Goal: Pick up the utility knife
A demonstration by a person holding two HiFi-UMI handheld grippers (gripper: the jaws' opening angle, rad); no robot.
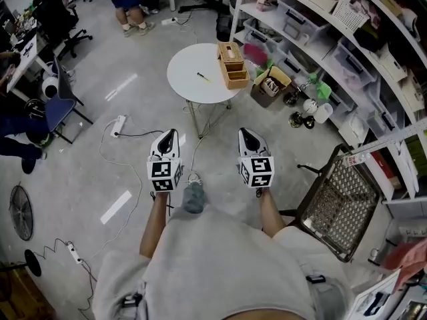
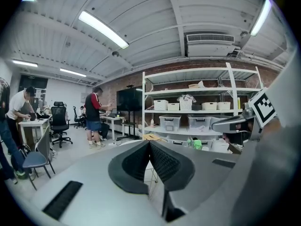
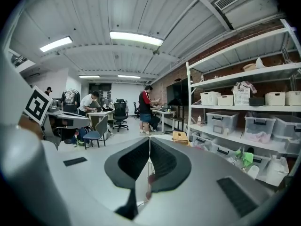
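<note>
Left gripper (image 1: pixel 169 133) and right gripper (image 1: pixel 244 133) carry nothing, jaws pressed together, 'cause the utility knife (image 1: pixel 203 77) lies well ahead on the round worktop (image 1: pixel 181 79).

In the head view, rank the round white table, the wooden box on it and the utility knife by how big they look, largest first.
1. round white table
2. wooden box
3. utility knife, a thin sliver

All three are similarly far, so the order holds.

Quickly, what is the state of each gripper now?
Left gripper: closed, holding nothing.
Right gripper: closed, holding nothing.
</note>
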